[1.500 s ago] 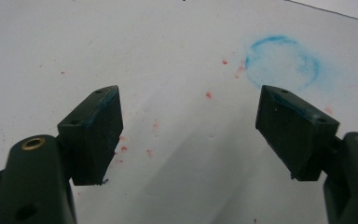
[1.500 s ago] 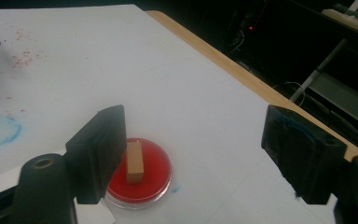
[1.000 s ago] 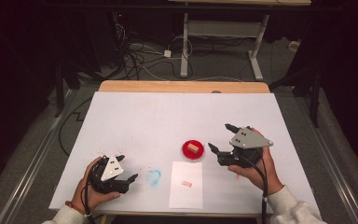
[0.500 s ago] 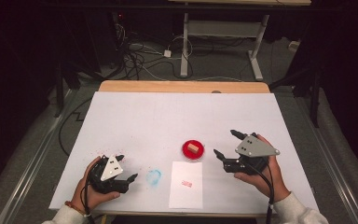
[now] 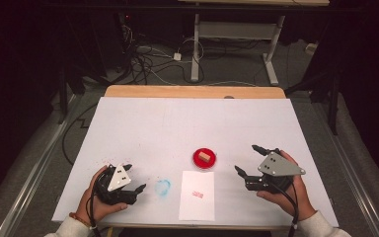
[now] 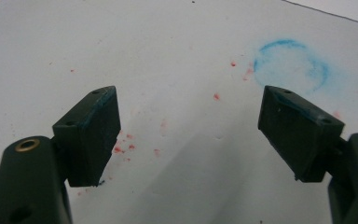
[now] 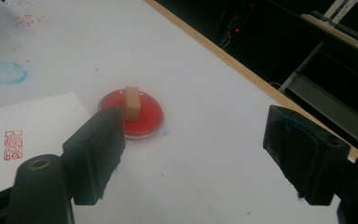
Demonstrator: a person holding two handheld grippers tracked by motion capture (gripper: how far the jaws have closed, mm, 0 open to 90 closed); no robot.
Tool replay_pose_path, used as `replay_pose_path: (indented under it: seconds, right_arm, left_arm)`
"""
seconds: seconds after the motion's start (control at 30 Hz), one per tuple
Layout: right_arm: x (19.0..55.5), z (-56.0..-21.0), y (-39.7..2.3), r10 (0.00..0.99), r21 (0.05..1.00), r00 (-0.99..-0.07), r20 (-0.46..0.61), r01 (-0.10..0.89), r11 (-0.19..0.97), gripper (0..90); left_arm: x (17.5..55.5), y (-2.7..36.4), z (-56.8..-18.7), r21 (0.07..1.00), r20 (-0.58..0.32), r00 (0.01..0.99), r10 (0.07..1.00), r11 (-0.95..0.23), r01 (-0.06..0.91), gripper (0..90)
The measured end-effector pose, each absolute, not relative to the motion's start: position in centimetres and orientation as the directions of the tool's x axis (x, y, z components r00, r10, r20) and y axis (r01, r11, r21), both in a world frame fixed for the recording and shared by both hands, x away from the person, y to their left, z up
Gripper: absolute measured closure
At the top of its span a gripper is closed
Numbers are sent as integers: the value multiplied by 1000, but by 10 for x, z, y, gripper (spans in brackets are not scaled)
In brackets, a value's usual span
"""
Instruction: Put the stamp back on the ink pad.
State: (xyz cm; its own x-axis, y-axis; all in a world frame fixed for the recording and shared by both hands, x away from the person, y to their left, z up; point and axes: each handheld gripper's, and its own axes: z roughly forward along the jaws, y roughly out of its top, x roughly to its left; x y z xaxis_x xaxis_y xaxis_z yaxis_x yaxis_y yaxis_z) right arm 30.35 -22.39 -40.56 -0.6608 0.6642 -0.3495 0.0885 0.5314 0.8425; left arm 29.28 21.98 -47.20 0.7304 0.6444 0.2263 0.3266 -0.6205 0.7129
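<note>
**Stamp parked on its ink pad, both grippers empty and spread**

The wooden stamp (image 7: 132, 102) stands upright in the middle of the red ink pad (image 5: 205, 158), which sits just beyond the far edge of the white paper sheet (image 5: 197, 195). That sheet already carries one red seal print (image 7: 13, 144), on the side of the pad facing the person.

The right gripper (image 5: 249, 160) hangs to the right of the ink pad, well apart from it, jaws released wide with nothing between them. The left gripper (image 5: 134, 180) rests low on the worktop (image 5: 187, 123), far to the left of the pad, beside a blue ink smear (image 5: 163, 187); its jaws are also spread and empty.

Risks, as I judge them: the stamp is narrow and tall, so a jaw brushing it on approach could tip it into the wet pad or skid the pad across the worktop. An off-centre pinch could tilt it and smudge the next print. The pads show blue residue that could mark the paper.

Compared with a second ago, the right gripper has drawn back toward the person and farther right of the pad; the left gripper and the stamp have stayed put.
</note>
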Motion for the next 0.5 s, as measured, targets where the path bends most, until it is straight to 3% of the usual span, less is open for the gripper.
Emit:
replay_pose_path:
  seconds: [0.5]
  right_arm:
    - [294, -431, -246, 686, 838, -660, -307, 154, 523, 214]
  left_arm:
    - [290, 215, -467, 720, 246, 736, 631, -627, 297, 201]
